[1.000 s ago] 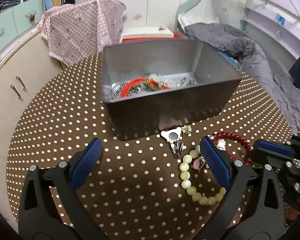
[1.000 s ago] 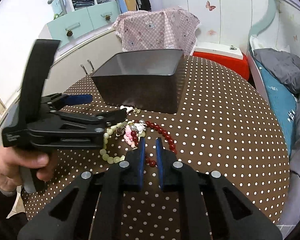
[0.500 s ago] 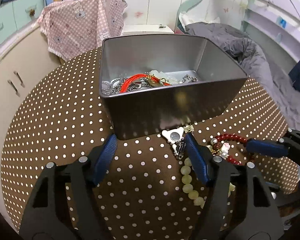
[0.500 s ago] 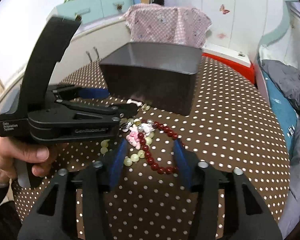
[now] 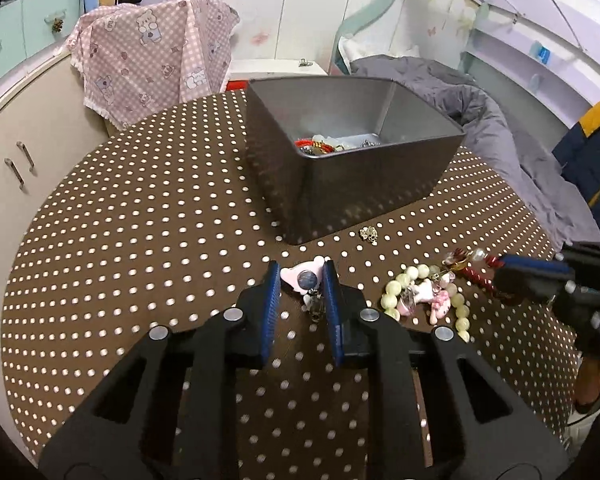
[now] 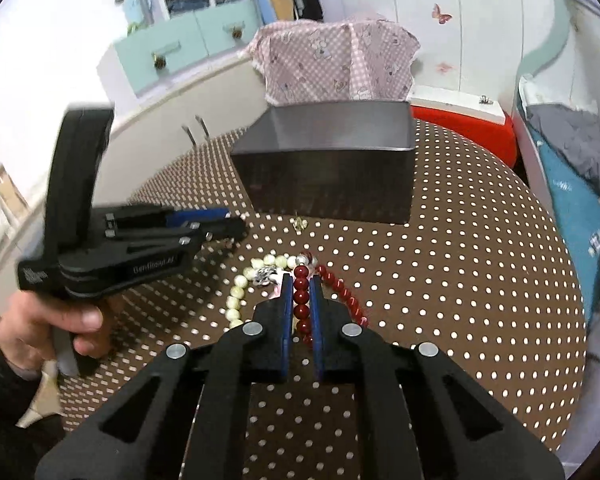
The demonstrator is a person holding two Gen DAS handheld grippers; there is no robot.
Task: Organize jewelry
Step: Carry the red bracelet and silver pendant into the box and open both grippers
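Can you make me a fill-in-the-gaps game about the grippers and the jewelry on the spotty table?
1. The right gripper is shut on a string of dark ____ beads.
2. The left gripper has just been closing around a ____ charm with a round button.
3. The gray bin already holds some ____.
4. The tablecloth is brown with white ____.

Missing words: red; pink; jewelry; dots

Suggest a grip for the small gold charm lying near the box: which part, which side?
Take the small gold charm across its narrow width, coming straight down from above. It lies flat and alone on the dotted tablecloth, just clear of the dark box, so side approaches are likely blocked there.
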